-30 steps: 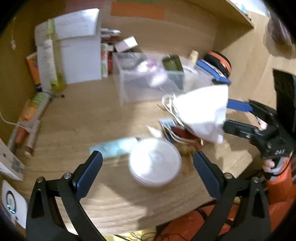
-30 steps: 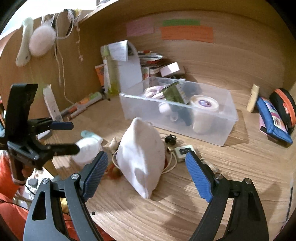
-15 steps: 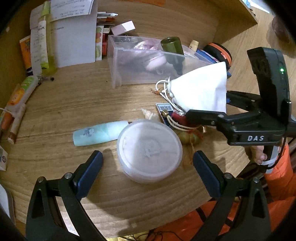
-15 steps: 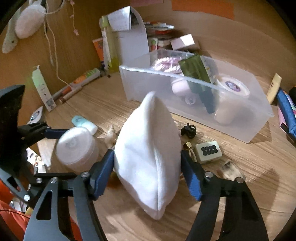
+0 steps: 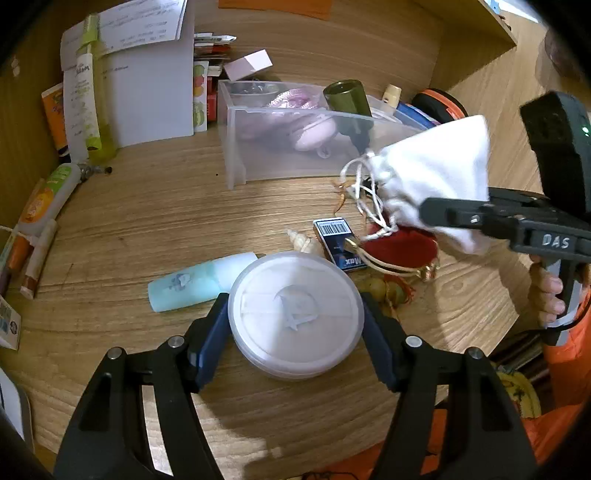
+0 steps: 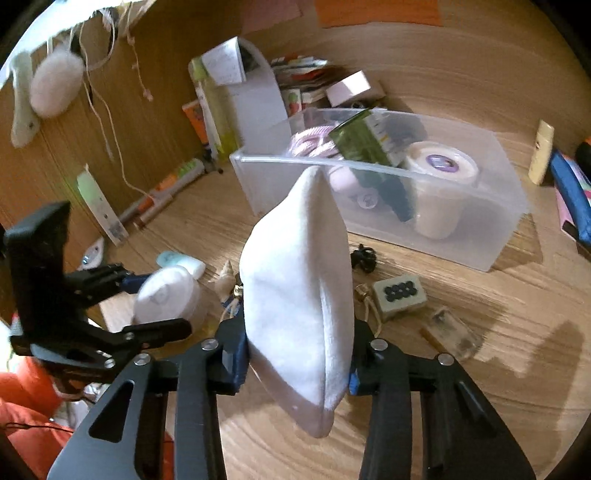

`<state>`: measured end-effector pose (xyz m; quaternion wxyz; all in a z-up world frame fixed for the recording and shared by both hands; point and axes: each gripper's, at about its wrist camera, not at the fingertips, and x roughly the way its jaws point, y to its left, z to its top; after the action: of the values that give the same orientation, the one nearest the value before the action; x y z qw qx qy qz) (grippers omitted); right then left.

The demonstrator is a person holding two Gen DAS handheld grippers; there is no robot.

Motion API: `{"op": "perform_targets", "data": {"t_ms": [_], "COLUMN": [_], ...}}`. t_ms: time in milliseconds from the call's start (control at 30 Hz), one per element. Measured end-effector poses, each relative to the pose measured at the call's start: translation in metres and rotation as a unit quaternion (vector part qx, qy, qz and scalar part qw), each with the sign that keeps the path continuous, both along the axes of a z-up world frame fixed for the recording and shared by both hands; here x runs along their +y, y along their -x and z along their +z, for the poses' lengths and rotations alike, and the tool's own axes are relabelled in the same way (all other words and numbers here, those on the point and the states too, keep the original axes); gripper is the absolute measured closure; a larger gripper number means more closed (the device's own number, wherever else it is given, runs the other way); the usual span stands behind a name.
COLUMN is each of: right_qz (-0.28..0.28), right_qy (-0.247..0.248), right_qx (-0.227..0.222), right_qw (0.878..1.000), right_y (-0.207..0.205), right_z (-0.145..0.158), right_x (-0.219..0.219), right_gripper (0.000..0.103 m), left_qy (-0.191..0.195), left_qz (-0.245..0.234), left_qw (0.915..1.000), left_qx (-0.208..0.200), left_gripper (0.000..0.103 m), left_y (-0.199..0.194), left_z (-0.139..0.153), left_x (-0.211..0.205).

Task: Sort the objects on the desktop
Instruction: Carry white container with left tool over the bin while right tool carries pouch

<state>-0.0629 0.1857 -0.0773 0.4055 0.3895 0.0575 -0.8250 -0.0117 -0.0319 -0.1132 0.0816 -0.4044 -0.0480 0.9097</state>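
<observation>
Reading "DAS" on right gripper (image 5: 454,218), "Max" box (image 5: 338,243)

On the bench sit one clear plastic bin (image 5: 236,155), one white drawstring pouch (image 5: 436,177), one round white lidded tub (image 5: 295,314), one pale blue tube (image 5: 195,282), one seashell (image 5: 301,240), one small blue barcoded box (image 5: 338,240) and one red pouch (image 5: 399,249).

Wood-grain worktop (image 5: 147,206), warm light. Wooden back wall (image 6: 480,62) with an orange paper strip (image 6: 376,13) stuck on; wooden side panel (image 6: 74,147) to the left.
</observation>
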Motion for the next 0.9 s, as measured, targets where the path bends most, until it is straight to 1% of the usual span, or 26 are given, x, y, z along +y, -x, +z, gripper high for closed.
{"op": "perform_targets", "data": {"t_ms": [100, 367, 567, 800, 900], "right_qz": [-0.008, -0.035, -0.057, -0.078, -0.081], "right_qy": [0.006, -0.009, 0.003, 0.010, 0.015], "right_qx": [0.006, 0.034, 0.048, 0.067, 0.068], "right_qw": [1.000, 0.999, 0.997, 0.995, 0.994], "right_y": [-0.002, -0.002, 0.004, 0.019, 0.028], "right_z": [0.009, 0.029, 0.044, 0.061, 0.065], "right_x": [0.011, 0.036, 0.054, 0.063, 0.065], "right_gripper": [0.067, 0.067, 0.067, 0.067, 0.067], "left_qy": [-0.013, -0.033, -0.047, -0.030, -0.027], "left_qz": [0.002, 0.008, 0.013, 0.009, 0.009], "left_qw": [0.9999, 0.9981, 0.9961, 0.9952, 0.9945], "left_qx": [0.008, 0.051, 0.073, 0.092, 0.101], "left_gripper": [0.036, 0.036, 0.036, 0.036, 0.036], "left_y": [0.000, 0.002, 0.014, 0.040, 0.049], "left_z": [0.006, 0.035, 0.057, 0.086, 0.094], "left_x": [-0.001, -0.002, -0.010, -0.017, -0.019]}}
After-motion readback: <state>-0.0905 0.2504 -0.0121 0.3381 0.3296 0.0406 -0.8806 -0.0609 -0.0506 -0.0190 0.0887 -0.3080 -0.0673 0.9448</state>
